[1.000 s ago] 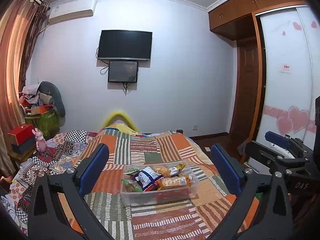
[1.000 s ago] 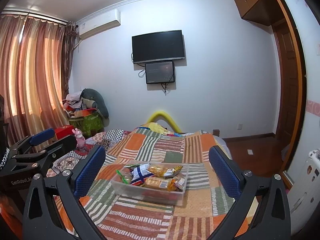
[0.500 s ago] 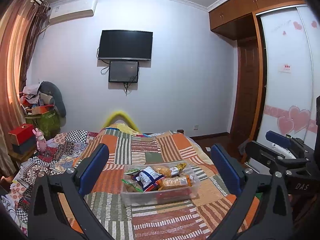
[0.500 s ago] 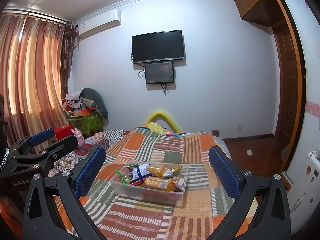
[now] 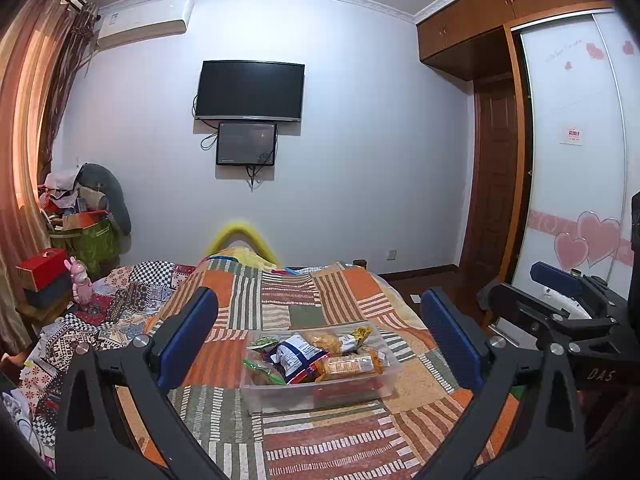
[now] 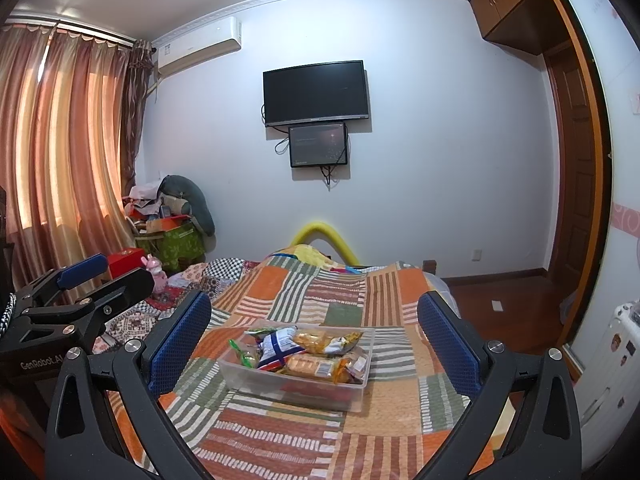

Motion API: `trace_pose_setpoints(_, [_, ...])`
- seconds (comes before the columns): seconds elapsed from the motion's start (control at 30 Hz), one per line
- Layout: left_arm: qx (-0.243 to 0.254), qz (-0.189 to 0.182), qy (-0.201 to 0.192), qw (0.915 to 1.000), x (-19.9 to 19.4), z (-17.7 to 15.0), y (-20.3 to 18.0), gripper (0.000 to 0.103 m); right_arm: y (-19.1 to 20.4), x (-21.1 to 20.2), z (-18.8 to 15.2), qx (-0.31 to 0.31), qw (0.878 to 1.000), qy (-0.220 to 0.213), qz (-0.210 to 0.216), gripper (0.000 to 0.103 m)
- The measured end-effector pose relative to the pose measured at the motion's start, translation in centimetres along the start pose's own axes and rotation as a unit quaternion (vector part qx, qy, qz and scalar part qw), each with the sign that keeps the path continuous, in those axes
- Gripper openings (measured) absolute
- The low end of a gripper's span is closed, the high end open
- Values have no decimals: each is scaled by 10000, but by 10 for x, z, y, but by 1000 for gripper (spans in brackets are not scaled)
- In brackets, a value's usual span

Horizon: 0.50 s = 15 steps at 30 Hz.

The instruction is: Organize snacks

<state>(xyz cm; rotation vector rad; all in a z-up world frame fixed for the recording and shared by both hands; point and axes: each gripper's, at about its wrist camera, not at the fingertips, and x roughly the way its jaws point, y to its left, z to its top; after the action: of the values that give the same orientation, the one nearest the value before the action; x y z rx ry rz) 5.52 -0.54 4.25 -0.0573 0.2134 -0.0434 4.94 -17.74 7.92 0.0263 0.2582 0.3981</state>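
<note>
A clear plastic bin (image 5: 320,394) (image 6: 296,386) sits on the patchwork bedspread (image 5: 304,308) (image 6: 320,292). It holds several snack packets, among them a blue and white bag (image 5: 294,354) (image 6: 276,346) and an orange biscuit pack (image 5: 348,365) (image 6: 312,366). My left gripper (image 5: 319,334) is open and empty, held above the bed short of the bin. My right gripper (image 6: 314,332) is open and empty too, beside it. Each gripper shows in the other's view: the right one (image 5: 568,312), the left one (image 6: 80,292).
A pile of clothes and boxes (image 5: 80,216) stands at the back left, with a red box (image 5: 42,268) and a pink toy (image 5: 80,284) nearby. A TV (image 5: 250,90) hangs on the far wall. A wardrobe (image 5: 576,160) lines the right side.
</note>
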Motion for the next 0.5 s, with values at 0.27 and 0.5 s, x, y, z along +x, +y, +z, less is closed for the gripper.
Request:
trace_pose_setpoints(0.27, [6, -56, 5, 10000, 1, 1, -1, 103, -2, 1, 1, -11, 10000, -18, 3, 103])
trace_pose_setpoints(0.5, [-19, -181, 18, 9998, 0, 1, -2, 103, -3, 1, 2, 4, 10000, -11, 17, 103])
